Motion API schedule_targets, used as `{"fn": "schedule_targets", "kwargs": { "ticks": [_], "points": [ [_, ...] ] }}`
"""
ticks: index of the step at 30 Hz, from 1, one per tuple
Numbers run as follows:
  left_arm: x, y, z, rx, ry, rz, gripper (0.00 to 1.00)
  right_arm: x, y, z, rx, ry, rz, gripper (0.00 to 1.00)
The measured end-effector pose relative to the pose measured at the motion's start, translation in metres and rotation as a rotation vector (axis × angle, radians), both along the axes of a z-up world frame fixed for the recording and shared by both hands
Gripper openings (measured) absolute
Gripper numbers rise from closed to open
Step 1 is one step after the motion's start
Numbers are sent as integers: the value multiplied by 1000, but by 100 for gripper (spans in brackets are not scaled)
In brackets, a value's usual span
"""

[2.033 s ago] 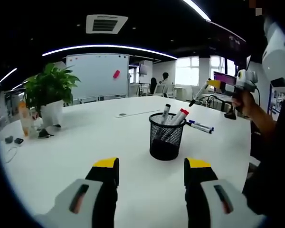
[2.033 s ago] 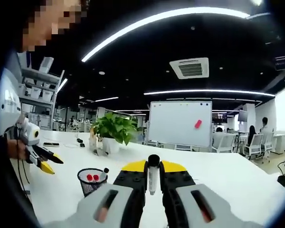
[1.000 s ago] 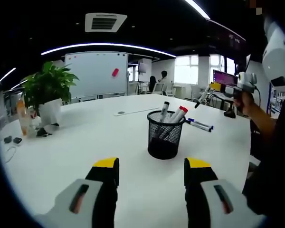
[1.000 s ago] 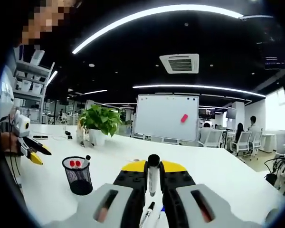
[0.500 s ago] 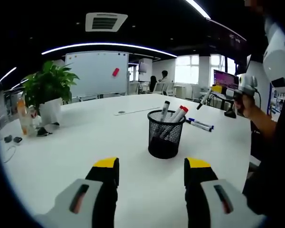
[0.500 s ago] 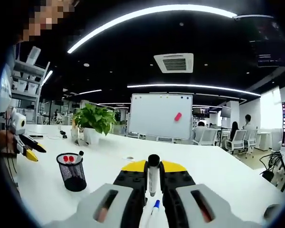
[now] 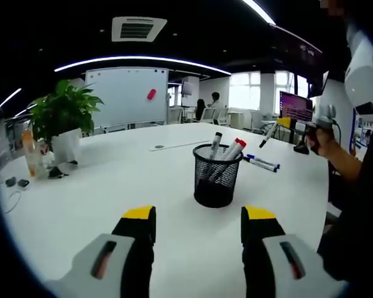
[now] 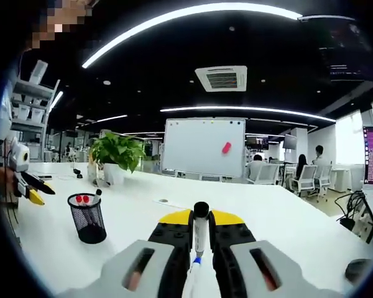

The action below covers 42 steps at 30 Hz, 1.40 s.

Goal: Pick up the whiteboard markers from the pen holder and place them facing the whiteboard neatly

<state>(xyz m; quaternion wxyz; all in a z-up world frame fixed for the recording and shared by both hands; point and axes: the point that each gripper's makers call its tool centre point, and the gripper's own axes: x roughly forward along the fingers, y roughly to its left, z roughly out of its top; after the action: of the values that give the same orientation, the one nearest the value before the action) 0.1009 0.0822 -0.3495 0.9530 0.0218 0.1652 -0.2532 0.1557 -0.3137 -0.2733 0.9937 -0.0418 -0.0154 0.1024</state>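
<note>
Midway: my right gripper [image 8: 201, 239] clamps one marker [image 8: 201, 228] toward the whiteboard [image 8: 204, 148]; two lie placed [image 7: 262, 164], three wait in the pen holder [image 7: 216, 176]; left gripper [image 7: 198, 226] open, empty

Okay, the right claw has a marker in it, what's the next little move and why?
Probably lower the right claw toward the table and lay its marker beside the two markers already lying past the pen holder, its tip toward the whiteboard. The claw is shut on that marker and held above the tabletop, while the left claw is open and empty.
</note>
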Motion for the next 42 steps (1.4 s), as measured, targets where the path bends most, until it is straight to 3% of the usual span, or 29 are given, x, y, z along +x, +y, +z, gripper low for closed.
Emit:
{"fn": "schedule_targets", "kwargs": {
  "ticks": [11,32,40,42],
  "points": [
    [-1,0,-1,-1,2,1,56,3,-10,-22,-36,42,-37,13],
    [0,-3,0,-5,1,-7,56,6,-23,-50,-10,98,-73,13],
    [1,-4,-1,-5,5,-11,56,-2,-26,-55,5,133,-92,13],
    [1,-3,-2,-5,7,-8,56,-6,-25,-64,-14,169,-89,13]
  ]
}}
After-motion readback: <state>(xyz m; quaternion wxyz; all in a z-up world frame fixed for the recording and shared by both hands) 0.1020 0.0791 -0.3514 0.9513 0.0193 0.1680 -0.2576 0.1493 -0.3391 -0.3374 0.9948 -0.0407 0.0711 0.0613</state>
